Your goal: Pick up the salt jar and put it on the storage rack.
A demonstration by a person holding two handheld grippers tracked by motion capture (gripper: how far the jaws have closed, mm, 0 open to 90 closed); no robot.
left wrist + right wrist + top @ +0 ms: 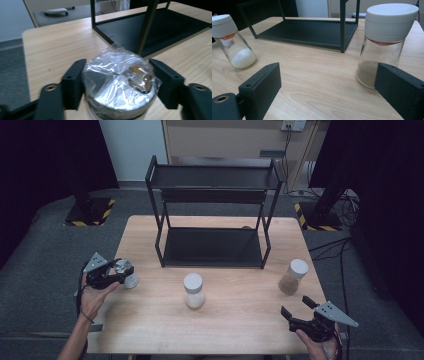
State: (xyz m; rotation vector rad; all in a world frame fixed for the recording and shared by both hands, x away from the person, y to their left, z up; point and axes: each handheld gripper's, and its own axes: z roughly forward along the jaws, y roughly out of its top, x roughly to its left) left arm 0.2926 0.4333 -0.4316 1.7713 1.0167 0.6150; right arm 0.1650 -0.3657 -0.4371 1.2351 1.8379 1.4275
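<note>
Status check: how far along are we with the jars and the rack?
Done: nothing is shelved; both tiers of the black rack are bare. In hand: the left tongs are shut on the foil-wrapped jar, which stands on the table. Left: the white-powder jar and brown-powder jar stand untouched; the right tongs are open, near the brown one.

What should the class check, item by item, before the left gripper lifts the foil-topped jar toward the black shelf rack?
1. Left gripper jaws closed on the foil-topped jar: ok, a pad on each side.
2. Grip on the jar's body rather than loose wrap: cannot tell.
3. Rack's lower shelf free for a jar: ok.
4. Path from jar to rack unobstructed: ok.
5. Right gripper out of the way: ok, open at the table's near right corner.
6. White-powder jar and brown-powder jar upright: ok.
</note>
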